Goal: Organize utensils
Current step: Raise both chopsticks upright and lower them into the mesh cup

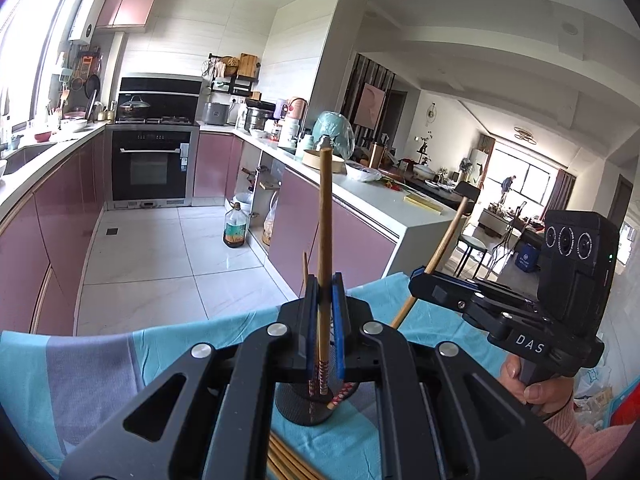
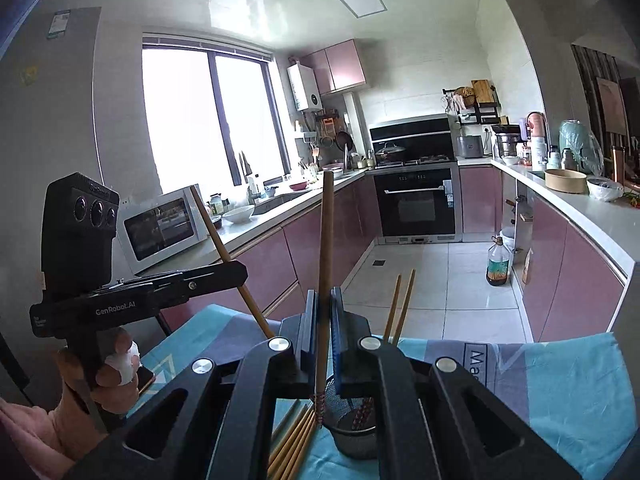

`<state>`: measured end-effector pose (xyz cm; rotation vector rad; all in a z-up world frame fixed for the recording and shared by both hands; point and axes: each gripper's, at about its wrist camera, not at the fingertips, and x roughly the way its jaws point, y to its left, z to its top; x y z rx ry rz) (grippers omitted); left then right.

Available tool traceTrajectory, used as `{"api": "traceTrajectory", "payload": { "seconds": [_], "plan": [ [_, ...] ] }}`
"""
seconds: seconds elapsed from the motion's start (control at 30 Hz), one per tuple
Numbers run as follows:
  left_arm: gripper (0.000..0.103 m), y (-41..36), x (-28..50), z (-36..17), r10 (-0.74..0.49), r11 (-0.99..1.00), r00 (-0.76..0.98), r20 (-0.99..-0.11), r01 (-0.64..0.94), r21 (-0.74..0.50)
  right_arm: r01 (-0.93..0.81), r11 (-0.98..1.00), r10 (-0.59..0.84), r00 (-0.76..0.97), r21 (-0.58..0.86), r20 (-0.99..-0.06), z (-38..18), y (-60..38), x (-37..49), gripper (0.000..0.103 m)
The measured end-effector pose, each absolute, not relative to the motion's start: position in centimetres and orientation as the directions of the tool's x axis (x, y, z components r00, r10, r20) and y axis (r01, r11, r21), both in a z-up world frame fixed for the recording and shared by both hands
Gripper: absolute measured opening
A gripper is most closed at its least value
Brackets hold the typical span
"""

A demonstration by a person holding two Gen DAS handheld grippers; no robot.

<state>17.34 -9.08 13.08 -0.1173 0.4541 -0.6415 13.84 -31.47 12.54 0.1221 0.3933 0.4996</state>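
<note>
Left wrist view: both grippers clamped on one chopstick each.
Left gripper (image 1: 323, 300) pinches chopstick (image 1: 325, 240) upright at frame centre, above black mesh holder (image 1: 308, 404) on blue cloth (image 1: 100, 368); right gripper (image 2: 323, 312) grips second chopstick (image 2: 325, 264); loose chopsticks (image 2: 294, 444) lie lower centre beside the holder.

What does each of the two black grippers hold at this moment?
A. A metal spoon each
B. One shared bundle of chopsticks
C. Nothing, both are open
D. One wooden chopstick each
D: the left gripper is shut on one brown wooden chopstick, and the right gripper on another chopstick.
</note>
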Motion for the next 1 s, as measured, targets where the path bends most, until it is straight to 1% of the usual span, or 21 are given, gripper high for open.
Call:
{"api": "traceTrajectory", "payload": {
  "seconds": [0.13, 0.33, 0.53, 0.7, 0.77, 0.9, 1.0],
  "plan": [
    [0.007, -10.1, 17.7, 13.4, -0.581, 0.812, 0.717, -0.385, 0.546, -0.207, -0.425, 0.883, 0.468, 0.82, 0.199, -0.33, 12.9, -31.9, 14.9, 0.005],
    [0.007, -12.1, 18.6, 12.3, -0.544, 0.83, 0.711, -0.445, 0.534, -0.161, -0.394, 0.896, 0.443, 0.827, 0.204, -0.346, 12.0, -32.4, 16.2, 0.005],
    [0.007, -13.6, 19.0, 9.9, -0.523, 0.831, 0.659, -0.541, 0.536, -0.15, -0.38, 0.898, 0.441, 0.781, 0.223, -0.442, 9.2, -32.1, 17.7, 0.005],
    [0.007, -13.6, 20.6, 7.0, -0.519, 0.825, 0.603, -0.606, 0.538, -0.171, -0.386, 0.891, 0.451, 0.711, 0.237, -0.539, 6.5, -31.0, 19.0, 0.005],
    [0.007, -13.4, 21.3, 6.4, -0.52, 0.825, 0.592, -0.616, 0.535, -0.181, -0.381, 0.893, 0.446, 0.69, 0.237, -0.57, 5.7, -30.7, 19.4, 0.005],
    [0.008, -12.9, 22.7, 5.9, -0.515, 0.829, 0.588, -0.624, 0.525, -0.19, -0.364, 0.898, 0.437, 0.682, 0.246, -0.586, 5.2, -30.6, 20.0, 0.006],
    [0.008, -13.0, 24.0, 5.6, -0.507, 0.835, 0.59, -0.628, 0.517, -0.187, -0.344, 0.906, 0.422, 0.685, 0.246, -0.593, 5.0, -30.6, 20.5, 0.008]
  ]
}}
